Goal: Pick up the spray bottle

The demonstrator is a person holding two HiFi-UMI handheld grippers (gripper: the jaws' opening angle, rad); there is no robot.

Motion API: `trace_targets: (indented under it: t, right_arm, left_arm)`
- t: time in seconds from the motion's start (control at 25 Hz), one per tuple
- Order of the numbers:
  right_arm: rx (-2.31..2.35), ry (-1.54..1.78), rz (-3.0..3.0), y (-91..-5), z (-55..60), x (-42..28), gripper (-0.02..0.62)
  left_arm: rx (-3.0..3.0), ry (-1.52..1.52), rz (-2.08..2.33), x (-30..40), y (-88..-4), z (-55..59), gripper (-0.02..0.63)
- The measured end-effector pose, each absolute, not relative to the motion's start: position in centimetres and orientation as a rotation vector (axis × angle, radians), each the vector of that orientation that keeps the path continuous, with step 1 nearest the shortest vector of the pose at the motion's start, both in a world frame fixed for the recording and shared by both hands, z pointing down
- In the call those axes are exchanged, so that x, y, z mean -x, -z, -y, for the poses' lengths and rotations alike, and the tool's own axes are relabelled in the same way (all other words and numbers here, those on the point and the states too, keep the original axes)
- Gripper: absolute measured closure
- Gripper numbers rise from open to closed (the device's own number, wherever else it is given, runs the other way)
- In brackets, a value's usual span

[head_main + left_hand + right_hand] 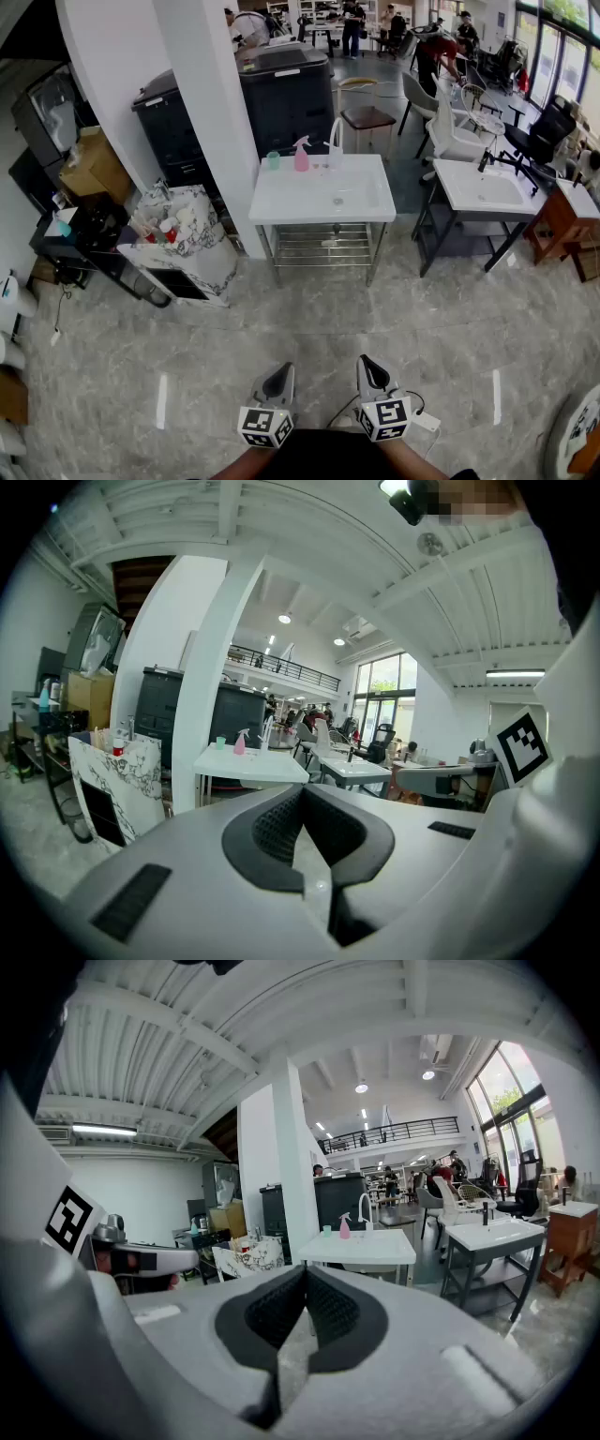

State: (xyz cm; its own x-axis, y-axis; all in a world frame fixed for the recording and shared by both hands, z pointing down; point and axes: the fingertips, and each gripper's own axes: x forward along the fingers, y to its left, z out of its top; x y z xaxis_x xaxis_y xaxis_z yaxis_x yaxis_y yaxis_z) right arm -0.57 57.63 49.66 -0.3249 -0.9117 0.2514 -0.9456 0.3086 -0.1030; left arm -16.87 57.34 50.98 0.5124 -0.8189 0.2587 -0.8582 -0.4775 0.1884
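The pink spray bottle (pixel 301 155) stands at the back edge of a white sink table (pixel 281 202), between a small green cup (pixel 273 160) and the white faucet (pixel 335 141). It is far off across the floor from both grippers. My left gripper (pixel 279 377) and right gripper (pixel 368 367) are held side by side low at the frame's bottom, both shut with nothing between the jaws. The left gripper view shows the bottle (pixel 241 742) small beyond the closed left gripper (pixel 302 791). In the right gripper view the bottle (pixel 344 1226) sits above the closed right gripper (pixel 306 1272).
A white pillar (pixel 211 112) rises left of the table, with a marble-patterned box (pixel 202 258) of clutter at its foot. A second sink table (pixel 487 187) and a wooden stool (pixel 562 220) stand to the right. Black cabinets (pixel 286 94), chairs and people are behind.
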Motion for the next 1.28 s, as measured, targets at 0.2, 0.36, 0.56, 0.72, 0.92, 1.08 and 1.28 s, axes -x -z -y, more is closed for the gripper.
trace_targets:
  t: [0.2, 0.36, 0.56, 0.72, 0.92, 1.08, 1.28]
  right_arm:
    - [-1.743, -0.336, 2.47, -48.5, -59.6, -2.4, 0.598]
    - [-1.736, -0.385, 2.546, -48.7, -61.2, -3.8, 0.597]
    - [-1.742, -0.418, 2.532, -49.7, -61.5, -5.6, 0.597]
    - [-1.767, -0.445, 2.514, -50.2, -60.5, -6.9, 0.597]
    - [-1.759, -0.491, 2.487, -51.6, -59.2, -8.1, 0.597]
    - [-1.819, -0.535, 2.431, -52.3, -57.1, -10.5, 0.597]
    - [-1.83, -0.515, 2.379, -52.5, -52.9, -11.4, 0.597]
  left_arm:
    - [-2.466, -0.083, 1.431, 13.5, -49.8, -58.2, 0.589]
    - [-2.477, -0.061, 1.445, 11.7, -49.3, -58.7, 0.589]
    - [-2.486, -0.1, 1.456, 10.5, -49.5, -58.6, 0.589]
    - [-2.481, -0.142, 1.448, 9.3, -50.2, -57.7, 0.589]
    - [-2.484, -0.185, 1.389, 7.2, -51.6, -55.9, 0.589]
    - [-2.485, -0.18, 1.346, 5.4, -52.1, -53.6, 0.591]
    - [-2.512, -0.194, 1.354, 4.9, -51.6, -48.9, 0.59]
